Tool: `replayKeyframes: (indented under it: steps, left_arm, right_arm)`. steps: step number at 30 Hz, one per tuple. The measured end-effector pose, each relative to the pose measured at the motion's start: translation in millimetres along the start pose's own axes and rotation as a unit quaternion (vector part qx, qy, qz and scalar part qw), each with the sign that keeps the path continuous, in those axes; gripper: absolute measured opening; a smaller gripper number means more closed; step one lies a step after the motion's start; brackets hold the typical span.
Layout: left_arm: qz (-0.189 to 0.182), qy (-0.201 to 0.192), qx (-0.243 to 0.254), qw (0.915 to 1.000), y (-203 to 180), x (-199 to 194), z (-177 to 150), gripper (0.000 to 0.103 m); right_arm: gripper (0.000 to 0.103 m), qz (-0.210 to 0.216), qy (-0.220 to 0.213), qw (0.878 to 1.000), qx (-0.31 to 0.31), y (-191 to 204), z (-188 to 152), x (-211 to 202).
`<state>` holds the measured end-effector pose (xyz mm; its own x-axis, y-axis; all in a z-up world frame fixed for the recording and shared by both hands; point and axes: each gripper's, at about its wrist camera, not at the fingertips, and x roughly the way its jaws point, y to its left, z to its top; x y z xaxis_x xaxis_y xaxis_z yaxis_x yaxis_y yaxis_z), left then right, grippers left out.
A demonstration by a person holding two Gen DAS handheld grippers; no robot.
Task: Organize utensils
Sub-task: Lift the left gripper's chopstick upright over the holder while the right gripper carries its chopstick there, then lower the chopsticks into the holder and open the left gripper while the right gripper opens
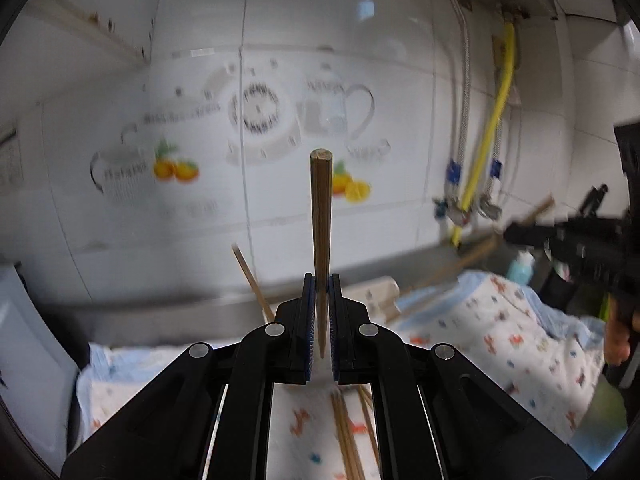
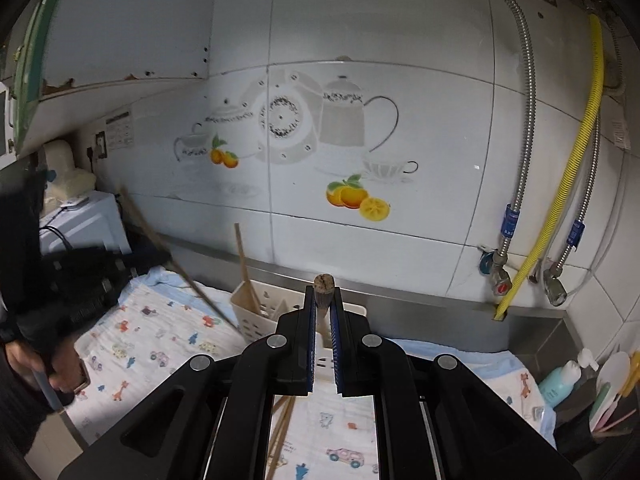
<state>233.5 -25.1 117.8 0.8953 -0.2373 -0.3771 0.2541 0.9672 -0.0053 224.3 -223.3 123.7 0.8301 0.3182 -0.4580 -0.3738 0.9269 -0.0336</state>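
— Left gripper [image 1: 319,280] first: what has it got?

— Its jaws are clamped on a single wooden chopstick [image 1: 321,216], which stands nearly upright between the blue pads, blunt end up against the tiled wall [image 1: 120,208].

— And the right gripper [image 2: 324,294]?

— Same story — pressed tight on another chopstick [image 2: 323,292]. From its own camera you see that one almost end-on, just the round butt poking up between the fingertips.

— Where are the rest of the utensils?

— Loose chopsticks [image 1: 346,436] lie in a small bundle on the patterned cloth [image 1: 500,332] right under the left gripper. The right wrist view shows a few under its own frame too.

— Anything further back?

— A cream slotted utensil holder [image 2: 256,316] sits on the cloth near the back edge of the worktop, just beyond the right gripper's tips. One chopstick [image 2: 245,268] already leans inside it, tilted left.

— Can each camera see the other tool?

— Yes, blurred, at the side of each view, with a hand on the handle. A chopstick crosses in front of each.

— And at the very back?

— Wall tiles printed with teapots and oranges, with a yellow hose [image 2: 576,152] and braided metal hoses running down to valves near the right back corner. A teal soap bottle [image 2: 560,384] stands below them.
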Motion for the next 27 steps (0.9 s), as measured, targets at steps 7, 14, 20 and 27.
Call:
replayKeyframes:
  steps: [7,14,20,27]
  left_arm:
    - [0.031,-0.007,0.003,0.9995,6,30,21,0.005]
    - [0.024,0.042,-0.023,0.9985,20,73,9,0.005]
    - [0.023,0.081,-0.033,0.9959,24,101,-6,0.005]
    - [0.024,0.094,-0.032,0.9948,24,109,-11,0.008]
  right_arm:
    - [0.007,-0.004,0.032,0.999,-0.007,-4,1,29]
    - [0.007,-0.004,0.062,0.998,-0.012,-6,1,55]
    - [0.007,-0.005,0.083,0.996,-0.009,-11,1,76]
    - [0.007,-0.007,0.093,0.996,-0.004,-14,1,89]
